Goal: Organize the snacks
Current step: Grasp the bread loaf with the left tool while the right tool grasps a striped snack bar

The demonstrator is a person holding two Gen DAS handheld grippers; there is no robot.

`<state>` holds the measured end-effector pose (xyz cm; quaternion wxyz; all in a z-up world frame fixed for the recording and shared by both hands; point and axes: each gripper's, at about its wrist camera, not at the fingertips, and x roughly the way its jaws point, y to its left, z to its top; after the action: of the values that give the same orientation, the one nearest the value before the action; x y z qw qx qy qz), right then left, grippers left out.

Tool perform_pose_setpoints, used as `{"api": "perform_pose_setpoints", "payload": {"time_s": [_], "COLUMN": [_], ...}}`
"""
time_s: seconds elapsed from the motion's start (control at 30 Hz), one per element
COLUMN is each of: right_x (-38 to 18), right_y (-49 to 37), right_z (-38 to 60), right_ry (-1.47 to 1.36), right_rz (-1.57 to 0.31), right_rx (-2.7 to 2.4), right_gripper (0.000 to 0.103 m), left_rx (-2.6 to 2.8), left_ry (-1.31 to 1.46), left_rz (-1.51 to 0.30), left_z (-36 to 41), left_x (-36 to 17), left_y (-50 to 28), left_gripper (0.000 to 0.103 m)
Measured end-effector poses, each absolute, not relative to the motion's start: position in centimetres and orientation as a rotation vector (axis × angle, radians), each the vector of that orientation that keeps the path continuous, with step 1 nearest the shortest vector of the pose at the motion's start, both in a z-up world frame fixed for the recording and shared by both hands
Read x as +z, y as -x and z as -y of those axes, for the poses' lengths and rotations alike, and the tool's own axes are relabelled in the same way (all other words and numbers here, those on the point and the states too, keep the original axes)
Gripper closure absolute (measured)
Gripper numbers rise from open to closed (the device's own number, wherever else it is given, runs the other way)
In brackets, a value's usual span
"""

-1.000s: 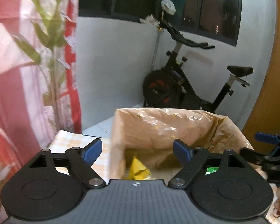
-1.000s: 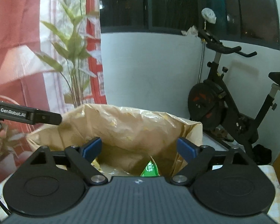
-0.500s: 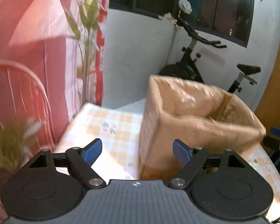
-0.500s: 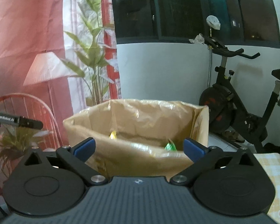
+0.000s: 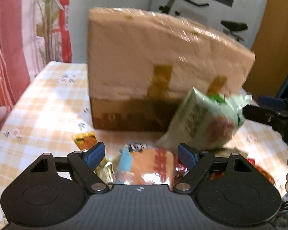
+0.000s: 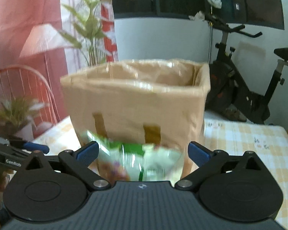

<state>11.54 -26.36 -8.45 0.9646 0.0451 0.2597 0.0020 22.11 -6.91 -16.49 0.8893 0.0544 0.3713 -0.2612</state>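
1. Table (image 5: pixel 48 103): covered by a checked cloth with small flower prints; it carries the box and the loose snacks
2. Box (image 5: pixel 144 63): cardboard, lined with a tan plastic bag folded over the rim and held by strips of brown tape; it stands upright on the table behind the snacks. From the right wrist view the top is open; its contents cannot be seen
3. Green packet (image 5: pixel 203 120): pale green and white, blurred; it stands tilted in front of the box, its top corner just beside the right gripper's finger. In the right wrist view it sits between that gripper's fingers, pads clear of it
4. Orange packet (image 5: pixel 149 164): orange, blue and red, lying flat on the table between the left gripper's fingers, not gripped
5. Yellow packet (image 5: pixel 85 140): lies just beside the left finger, partly hidden
6. Left gripper (image 5: pixel 142 153): jaws apart, holding nothing
7. Right gripper (image 6: pixel 142 152): jaws have just been opening and stand wide, the green packet loose between them
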Motion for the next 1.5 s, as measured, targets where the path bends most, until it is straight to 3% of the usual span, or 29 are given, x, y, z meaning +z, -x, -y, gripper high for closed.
{"api": "perform_pose_setpoints", "payload": {"time_s": [0.37, 0.7, 0.83, 1.03, 1.17, 1.5], "right_x": [-13.9, -16.4, -16.8, -17.4, -17.5, -16.7], "right_y": [-13.1, -15.1, -15.5, -16.1, -16.2, -15.8], "right_z": [26.2, 26.4, 26.2, 26.5, 26.6, 26.4], "right_ry": [-0.139, -0.167, -0.167, -0.185, -0.193, -0.207], "right_rz": [-0.763, -0.889, -0.908, -0.933, -0.936, -0.919], "right_rx": [0.084, 0.101, 0.104, 0.096, 0.097, 0.132], "right_gripper": [0.012, 0.037, 0.040, 0.048, 0.059, 0.061], "left_rx": [-0.536, -0.501, -0.521, -0.522, -0.504, -0.478], "left_ry": [-0.221, -0.202, -0.204, -0.187, -0.166, -0.110], "left_rz": [-0.831, -0.880, -0.864, -0.851, -0.847, -0.790], "left_z": [9.1, 8.8, 8.9, 8.6, 8.0, 6.5], "left_x": [-19.6, -21.2, -21.2, -21.0, -20.8, -18.8], "left_y": [-21.7, -22.5, -22.4, -21.8, -21.8, -21.1], "left_gripper": [0.017, 0.017, 0.026, 0.029, 0.029, 0.029]}}
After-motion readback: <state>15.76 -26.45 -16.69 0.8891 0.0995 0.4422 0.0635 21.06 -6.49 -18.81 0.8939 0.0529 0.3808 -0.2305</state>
